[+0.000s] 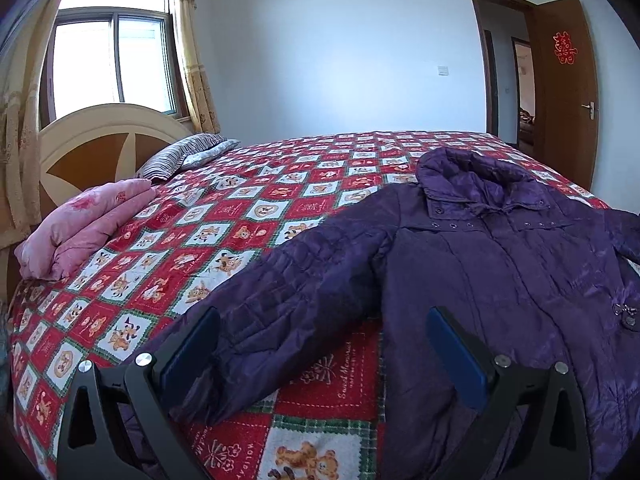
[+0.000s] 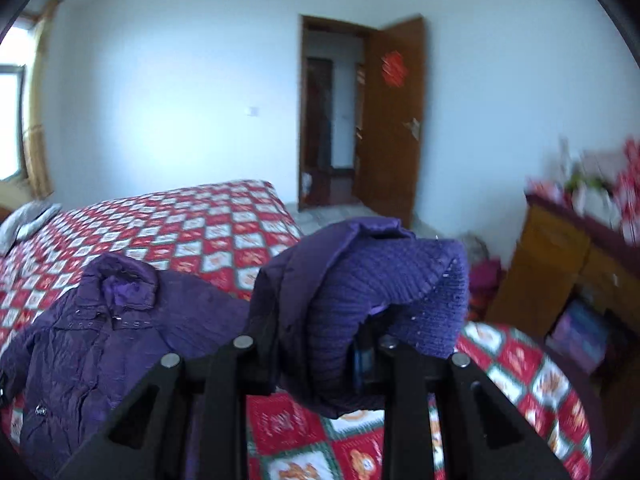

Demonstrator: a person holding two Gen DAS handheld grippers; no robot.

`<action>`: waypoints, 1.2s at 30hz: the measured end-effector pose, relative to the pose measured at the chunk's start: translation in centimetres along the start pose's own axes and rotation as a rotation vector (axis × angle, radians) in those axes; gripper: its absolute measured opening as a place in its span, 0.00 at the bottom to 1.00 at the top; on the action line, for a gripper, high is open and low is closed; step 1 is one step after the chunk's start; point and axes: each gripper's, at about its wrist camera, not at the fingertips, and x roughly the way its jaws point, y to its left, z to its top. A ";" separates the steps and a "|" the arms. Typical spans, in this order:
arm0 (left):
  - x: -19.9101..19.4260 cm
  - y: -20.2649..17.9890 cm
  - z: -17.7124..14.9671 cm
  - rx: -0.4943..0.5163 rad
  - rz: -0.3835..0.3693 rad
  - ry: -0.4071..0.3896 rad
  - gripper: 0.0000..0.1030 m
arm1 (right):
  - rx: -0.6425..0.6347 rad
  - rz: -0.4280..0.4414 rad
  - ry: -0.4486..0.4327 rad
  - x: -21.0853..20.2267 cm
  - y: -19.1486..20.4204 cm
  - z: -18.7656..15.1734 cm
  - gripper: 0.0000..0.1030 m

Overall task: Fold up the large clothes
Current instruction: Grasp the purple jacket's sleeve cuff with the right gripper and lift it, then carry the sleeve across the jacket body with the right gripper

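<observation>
Right gripper point(image 2: 320, 344) clamped on knit cuff point(image 2: 384, 292) of raised sleeve, probably pinched, pads mostly hidden. Left gripper point(image 1: 320, 344) jaws wide, sleeve point(image 1: 288, 300) between them. Purple jacket point(image 1: 500, 264) front-up on checked quilt point(image 1: 224, 216); cabinet point(image 2: 560, 256) only in right view.

A: Where is there room on the bed point(image 1: 304, 184)?

B: The quilt lies bare between the purple jacket point(image 1: 500, 272) and the pink folded blanket point(image 1: 84, 228), and beyond the collar too.

A: What blocks the way?

B: The striped pillow point(image 1: 180, 156) by the headboard point(image 1: 100, 140); rightward, a wooden cabinet point(image 2: 560, 264) stands near the bed's edge.
</observation>
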 end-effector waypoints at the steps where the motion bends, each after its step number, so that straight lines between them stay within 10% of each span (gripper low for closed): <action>1: 0.1 0.4 0.1 -0.009 0.001 0.003 0.99 | -0.041 0.015 -0.023 -0.5 1.6 0.5 0.27; 20: 1.1 3.2 -2.2 -0.064 0.017 0.055 0.99 | -0.520 0.226 -0.164 -2.8 21.8 0.0 0.27; 36: 1.3 5.3 -3.3 -0.077 0.061 0.091 0.99 | -0.854 0.424 -0.082 -0.6 37.3 -11.0 0.27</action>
